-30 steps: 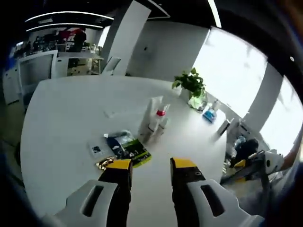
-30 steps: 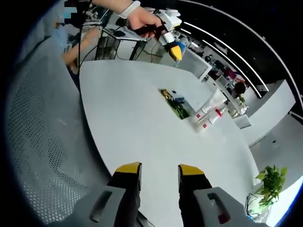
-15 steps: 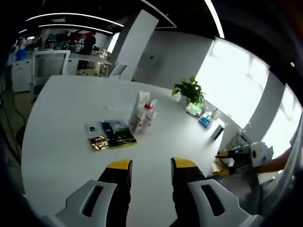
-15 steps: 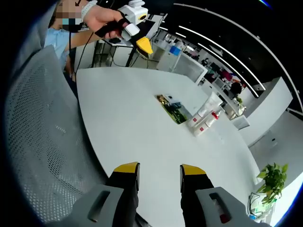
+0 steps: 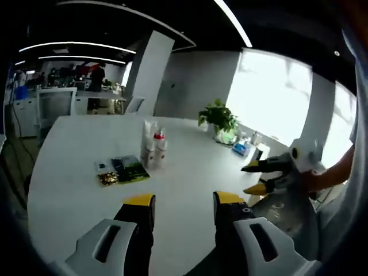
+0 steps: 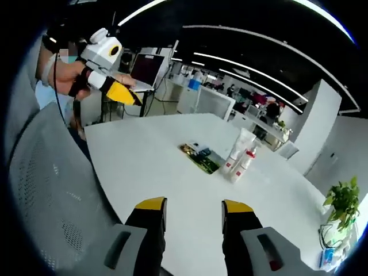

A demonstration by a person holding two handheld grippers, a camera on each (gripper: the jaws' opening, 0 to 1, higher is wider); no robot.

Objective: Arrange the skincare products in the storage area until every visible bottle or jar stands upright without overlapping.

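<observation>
Both grippers are hanging back from the white table (image 5: 75, 172), well short of the cluster of skincare bottles (image 5: 152, 150) at its middle, and neither is touching a thing. The left gripper (image 5: 175, 208) is showing its yellow-tipped jaws spread with clear air between them, holding nothing; the right gripper (image 6: 187, 211) is sitting the same way, jaws parted and empty. Just beside the bottles, on the near side as seen in the left gripper view, a flat dark-and-green packet (image 5: 129, 169) is lying on the table with a small gold sachet (image 5: 107, 179) touching its end. The bottles are looking white with a red cap or two and, from here, upright and packed tight against each other (image 6: 238, 155). That tightness is the hazard: reaching in with wide jaws could be knocking a neighbour over, and tall narrow bottles are likely to be tipping easily on a slick tabletop. A potted plant (image 5: 217, 117) is standing well beyond the bottles toward the window. Any lettering on the bottles or packets is too small to read.
</observation>
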